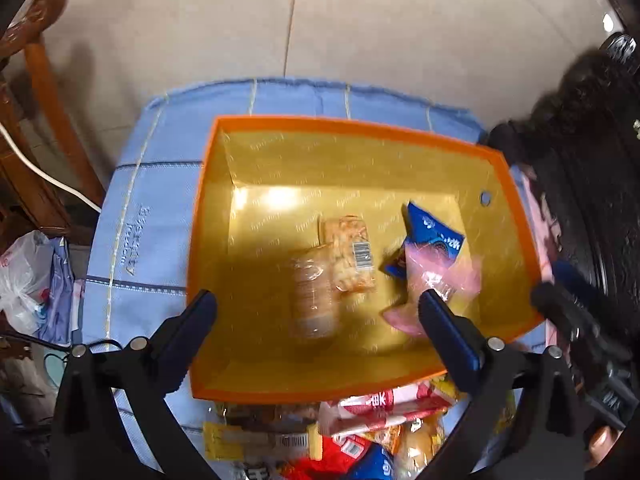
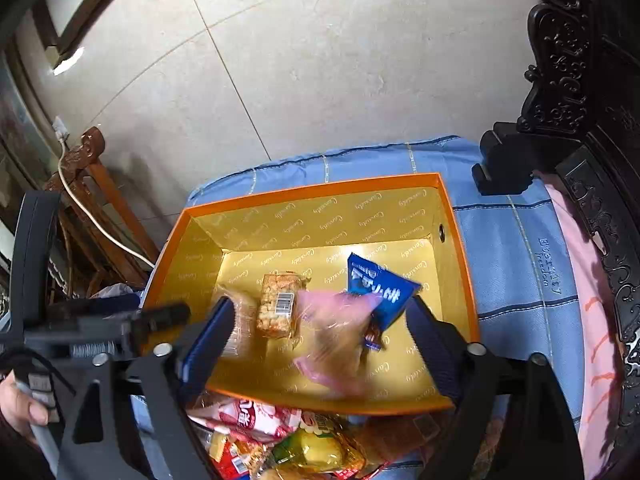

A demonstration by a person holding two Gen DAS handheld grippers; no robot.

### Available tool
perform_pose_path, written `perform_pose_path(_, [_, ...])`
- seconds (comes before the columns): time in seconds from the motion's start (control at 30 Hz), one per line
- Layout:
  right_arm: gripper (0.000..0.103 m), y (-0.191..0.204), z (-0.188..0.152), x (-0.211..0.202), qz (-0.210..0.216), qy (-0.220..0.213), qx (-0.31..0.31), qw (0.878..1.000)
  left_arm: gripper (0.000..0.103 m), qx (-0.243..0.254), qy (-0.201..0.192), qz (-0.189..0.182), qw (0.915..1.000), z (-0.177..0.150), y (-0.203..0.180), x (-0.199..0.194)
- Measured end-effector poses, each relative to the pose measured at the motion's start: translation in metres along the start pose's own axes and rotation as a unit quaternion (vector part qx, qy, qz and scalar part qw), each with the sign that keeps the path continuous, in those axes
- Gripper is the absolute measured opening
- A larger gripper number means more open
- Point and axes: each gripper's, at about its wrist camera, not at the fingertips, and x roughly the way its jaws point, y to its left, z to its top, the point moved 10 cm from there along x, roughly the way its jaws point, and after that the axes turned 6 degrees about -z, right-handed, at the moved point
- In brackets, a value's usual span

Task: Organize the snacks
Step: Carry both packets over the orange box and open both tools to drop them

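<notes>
Both claws, left claw (image 1: 316, 320) and right claw (image 2: 320, 328), gape wide and empty over the orange box (image 1: 516, 216), the loose snack pile (image 2: 280, 436) lying just nearside of them.

Four snack packets (image 1: 348, 256) lie in the box (image 1: 360, 124) — more snacks (image 1: 360, 432) heaped just before it.

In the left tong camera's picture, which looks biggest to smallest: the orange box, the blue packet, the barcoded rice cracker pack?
1. Orange box, by far.
2 and 3. Rice cracker pack and blue packet look alike; the blue one is partly hidden, so no ranking.
</notes>
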Motion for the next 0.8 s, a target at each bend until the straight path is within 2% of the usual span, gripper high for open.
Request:
perform_pose_path(0.13, [0.089,-0.006,-0.033,-0.013,-0.007,0.014,-0.013,1.000,0.099,-0.009,0.031,-0.013,0.9994,-0.023,0.005,0.003])
perform_pose_path(0.27, [0.093,-0.010,-0.064,-0.026,-0.007,0.039,-0.021,0.999,0.099,0.011,0.036,0.005,0.9993,-0.052,0.010,-0.007])
perform_pose_path(0.47, [0.095,-0.009,-0.128,-0.050,-0.002,0.089,-0.040,0.995,0.099,0.069,0.056,0.009,0.9960,-0.113,0.010,-0.027])
perform_pose_path(0.57, [0.095,-0.010,-0.159,-0.058,0.006,0.113,-0.035,0.993,0.099,0.098,0.085,0.015,0.9915,-0.151,0.012,-0.030])
perform_pose_path(0.67, [0.095,-0.010,-0.192,-0.059,0.003,0.146,-0.034,0.989,0.099,0.094,0.101,0.007,0.9904,-0.177,0.017,-0.029])
perform_pose_path(0.8, [0.095,-0.008,-0.230,-0.058,0.015,0.188,-0.011,0.982,0.099,0.053,0.127,0.011,0.9904,-0.206,0.041,-0.020])
